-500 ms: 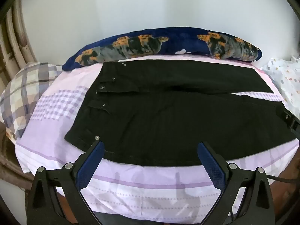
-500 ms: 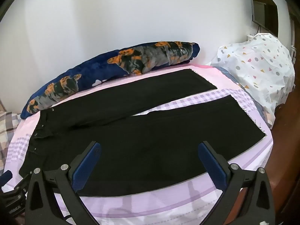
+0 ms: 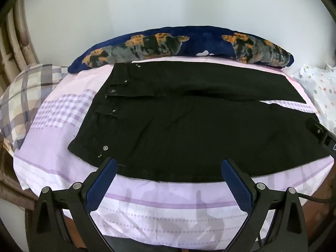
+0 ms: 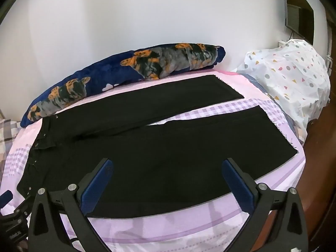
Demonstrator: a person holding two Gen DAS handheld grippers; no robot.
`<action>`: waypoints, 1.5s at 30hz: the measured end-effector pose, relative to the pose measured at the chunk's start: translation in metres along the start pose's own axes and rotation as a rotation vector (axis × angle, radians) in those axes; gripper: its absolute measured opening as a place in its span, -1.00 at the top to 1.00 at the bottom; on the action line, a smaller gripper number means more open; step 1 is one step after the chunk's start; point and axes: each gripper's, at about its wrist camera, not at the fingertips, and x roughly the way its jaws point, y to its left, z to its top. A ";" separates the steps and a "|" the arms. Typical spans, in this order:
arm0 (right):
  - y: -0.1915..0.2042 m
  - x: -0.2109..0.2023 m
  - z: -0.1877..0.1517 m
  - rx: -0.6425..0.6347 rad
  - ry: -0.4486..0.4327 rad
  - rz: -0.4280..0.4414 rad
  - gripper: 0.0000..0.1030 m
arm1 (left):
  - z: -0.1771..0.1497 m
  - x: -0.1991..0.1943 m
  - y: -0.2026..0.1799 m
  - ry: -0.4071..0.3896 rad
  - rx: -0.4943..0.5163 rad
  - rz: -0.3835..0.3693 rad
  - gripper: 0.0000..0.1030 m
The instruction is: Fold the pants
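Lilac bedsheet (image 3: 63, 142) w/ black pants (image 3: 189, 130), white wall (image 3: 126, 10).

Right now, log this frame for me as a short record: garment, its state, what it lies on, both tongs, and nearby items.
garment: black pants
state: spread flat, unfolded, legs apart, waistband to the left of both views
surface: bed with lilac checked sheet
left tongs: open, empty, at near edge of the pants by the waist end
right tongs: open, empty, over the near leg
nearby: navy blanket roll along the wall; plaid pillow; white dotted bundle
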 end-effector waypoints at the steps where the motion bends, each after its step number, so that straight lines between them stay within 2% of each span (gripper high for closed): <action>1: 0.015 0.004 0.002 -0.007 0.006 -0.015 -1.00 | -0.001 0.001 0.000 0.002 -0.002 0.000 -0.93; 14: 0.012 0.006 -0.001 0.000 0.003 -0.017 -1.00 | -0.001 0.003 0.003 0.007 -0.005 -0.003 -0.93; 45: 0.005 0.001 0.008 0.005 -0.029 -0.064 -1.00 | -0.001 -0.006 0.005 -0.067 -0.008 0.001 -0.93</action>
